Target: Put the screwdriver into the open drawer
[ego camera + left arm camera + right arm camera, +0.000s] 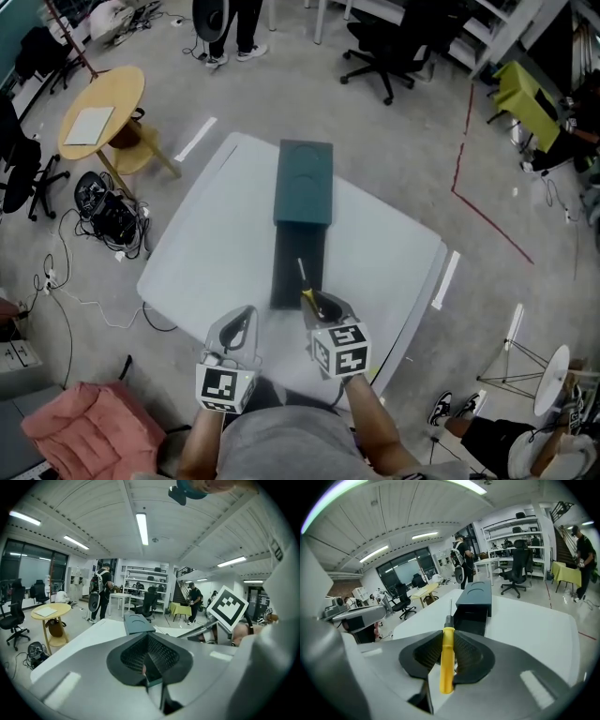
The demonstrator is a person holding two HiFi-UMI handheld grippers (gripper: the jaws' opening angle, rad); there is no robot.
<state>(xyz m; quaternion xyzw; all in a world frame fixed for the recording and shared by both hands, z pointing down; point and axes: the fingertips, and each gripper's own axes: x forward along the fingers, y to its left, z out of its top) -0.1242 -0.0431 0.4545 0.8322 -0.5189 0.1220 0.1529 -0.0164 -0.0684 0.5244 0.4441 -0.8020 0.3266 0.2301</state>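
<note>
**Screwdriver Held at the Open Drawer**

**Head view.** The right tongs are clamped on the screwdriver by its yellow handle. The metal shaft points forward and appears to lie over the near end of the open drawer. This drawer is drawn out of the teal cabinet, which stands on the white table. The left tongs hang just left of the drawer's near end and do not touch it.

**Left gripper view.** The jaws stand together with nothing between them. The cabinet lies ahead, and the marker cube of the other gripper shows at right.

**Right gripper view.** The pads press on both sides of the handle. Its butt end projects back toward the camera, and the shaft is aimed at the drawer's dark cavity.

**Handling.** The tool is judged light and rigid. The smooth plastic handle may pivot or slip in the pads, so take hold near mid-handle. The handle is round and may roll, so lower the tool well inside the drawer before release.
</note>
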